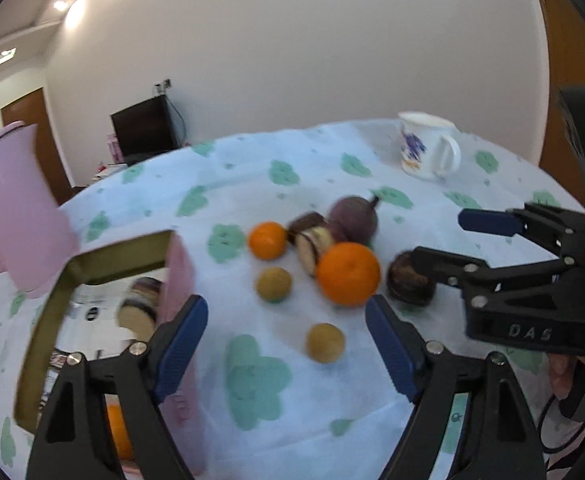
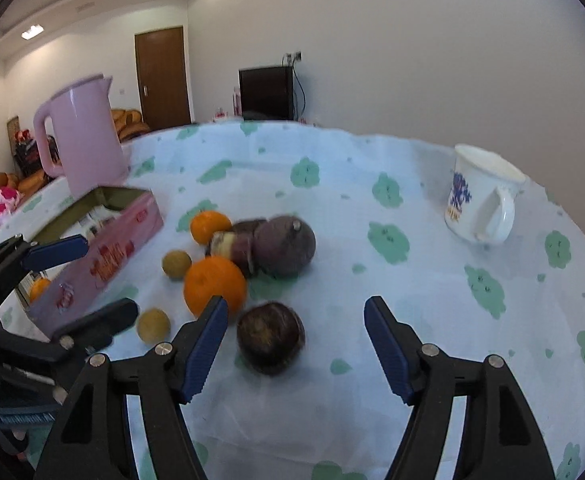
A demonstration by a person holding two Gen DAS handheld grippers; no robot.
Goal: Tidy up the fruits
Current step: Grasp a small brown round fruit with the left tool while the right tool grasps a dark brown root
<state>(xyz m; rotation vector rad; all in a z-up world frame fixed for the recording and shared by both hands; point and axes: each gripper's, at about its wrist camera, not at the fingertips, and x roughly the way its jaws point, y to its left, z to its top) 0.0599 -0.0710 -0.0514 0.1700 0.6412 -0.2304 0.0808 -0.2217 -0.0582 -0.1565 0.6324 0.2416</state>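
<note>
Fruits lie in a cluster on the cloth-covered table. A large orange, a smaller orange, a purple round fruit, a cut purple piece, a dark brown fruit and two small tan fruits. A pink box at the left holds an orange and a cut piece. My left gripper is open above the near tan fruit. My right gripper is open around the dark brown fruit.
A pink kettle stands behind the box at the left. A white mug with a blue print stands at the far right. The tablecloth is pale blue with green cloud shapes.
</note>
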